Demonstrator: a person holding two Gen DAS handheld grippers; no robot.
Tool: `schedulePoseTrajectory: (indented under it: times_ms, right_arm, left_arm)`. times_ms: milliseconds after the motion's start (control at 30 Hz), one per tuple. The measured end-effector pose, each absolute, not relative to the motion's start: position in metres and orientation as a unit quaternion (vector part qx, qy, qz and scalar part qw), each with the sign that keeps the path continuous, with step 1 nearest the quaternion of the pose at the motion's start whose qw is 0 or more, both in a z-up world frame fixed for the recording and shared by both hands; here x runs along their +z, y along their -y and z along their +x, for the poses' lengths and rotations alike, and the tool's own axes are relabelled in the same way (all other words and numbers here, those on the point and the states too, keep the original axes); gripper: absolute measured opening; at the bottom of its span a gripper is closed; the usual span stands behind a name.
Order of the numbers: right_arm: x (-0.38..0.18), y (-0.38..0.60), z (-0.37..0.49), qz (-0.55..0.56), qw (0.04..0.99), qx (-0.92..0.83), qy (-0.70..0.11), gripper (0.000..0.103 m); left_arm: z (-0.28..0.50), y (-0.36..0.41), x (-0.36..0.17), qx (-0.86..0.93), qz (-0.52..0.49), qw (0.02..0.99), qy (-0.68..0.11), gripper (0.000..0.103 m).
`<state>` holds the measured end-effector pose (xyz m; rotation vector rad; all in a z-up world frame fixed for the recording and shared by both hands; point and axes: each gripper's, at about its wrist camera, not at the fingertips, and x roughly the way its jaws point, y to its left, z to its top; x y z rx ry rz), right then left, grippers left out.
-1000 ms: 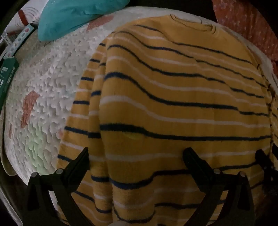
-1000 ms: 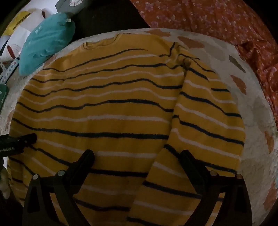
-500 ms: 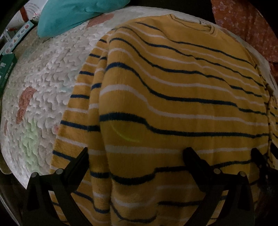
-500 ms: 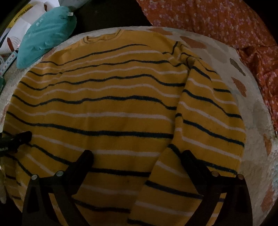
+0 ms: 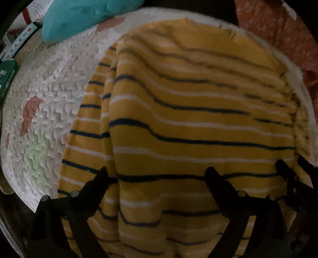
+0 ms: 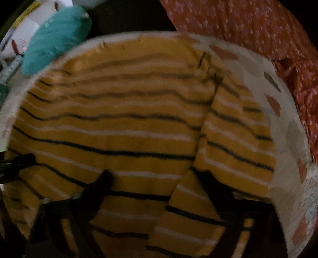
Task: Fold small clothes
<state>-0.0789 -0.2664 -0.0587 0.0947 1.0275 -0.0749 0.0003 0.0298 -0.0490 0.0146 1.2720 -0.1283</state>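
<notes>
A yellow sweater point(image 5: 188, 123) with dark blue and white stripes lies flat on a white textured quilt point(image 5: 45, 95), collar at the far side. Its left sleeve is folded along the left side in the left wrist view; its right sleeve point(image 6: 234, 142) is folded along the right side in the right wrist view. My left gripper point(image 5: 157, 174) is open, fingers spread over the sweater's lower part. My right gripper point(image 6: 155, 176) is open over the lower hem area of the sweater point(image 6: 119, 127). The right gripper's fingers point(image 5: 288, 172) show at the left wrist view's right edge.
A teal cushion point(image 5: 83, 15) lies at the far left, also in the right wrist view point(image 6: 55, 37). Orange floral fabric point(image 6: 258, 29) lies at the far right. A green box point(image 5: 6, 77) and a patterned strip sit at the left edge. The quilt point(image 6: 288, 139) has coloured patches.
Both grippers have pulled back and lowered a little toward the sweater's hem; the sweater sits higher in both views. The current frames are motion-blurred. Both stay open.
</notes>
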Motion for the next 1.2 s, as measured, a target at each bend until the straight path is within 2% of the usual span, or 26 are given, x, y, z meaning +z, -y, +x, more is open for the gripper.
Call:
schedulePoseTrajectory:
  times_ms: [200,267,333,500,767,800,867,933,1100,1200]
  right_arm:
    - [0.013,0.359,-0.12,0.165,0.906,-0.059,-0.386,0.077]
    - [0.01,0.379,-0.132,0.185,0.897,-0.07,-0.395,0.065]
    - [-0.004,0.386,-0.142,0.201,0.883,-0.06,-0.419,0.061]
    - [-0.036,0.345,-0.162,0.165,0.869,0.026,-0.467,0.06]
    - [-0.061,0.281,-0.165,0.094,0.863,0.088,-0.488,0.06]
    - [-0.064,0.278,-0.159,0.081,0.863,0.078,-0.492,0.058]
    - [-0.066,0.281,-0.152,0.063,0.859,0.052,-0.505,0.021]
    - [-0.062,0.297,-0.149,0.107,0.853,0.058,-0.508,0.009]
    - [-0.029,0.357,-0.16,0.138,0.877,-0.023,-0.459,0.008]
    - [-0.013,0.418,-0.161,0.138,0.878,-0.158,-0.43,0.007]
  left_arm:
    - [0.004,-0.046,-0.005,-0.072,-0.048,0.839,-0.538,0.094]
    - [0.007,-0.049,0.0,-0.074,-0.058,0.842,-0.531,0.094]
    - [0.007,-0.048,0.001,-0.077,-0.061,0.841,-0.533,0.094]
    - [-0.012,-0.007,-0.001,-0.088,-0.049,0.838,-0.536,0.094]
    - [-0.021,0.011,-0.01,-0.102,-0.028,0.835,-0.54,0.094]
    - [-0.021,0.012,-0.012,-0.102,-0.025,0.834,-0.542,0.094]
    - [-0.02,0.012,-0.014,-0.103,-0.021,0.832,-0.545,0.094]
    - [-0.019,0.009,-0.017,-0.103,-0.021,0.831,-0.546,0.094]
    - [-0.013,-0.002,-0.019,-0.102,-0.038,0.828,-0.55,0.094]
    - [-0.013,-0.005,-0.019,-0.102,-0.04,0.829,-0.549,0.094]
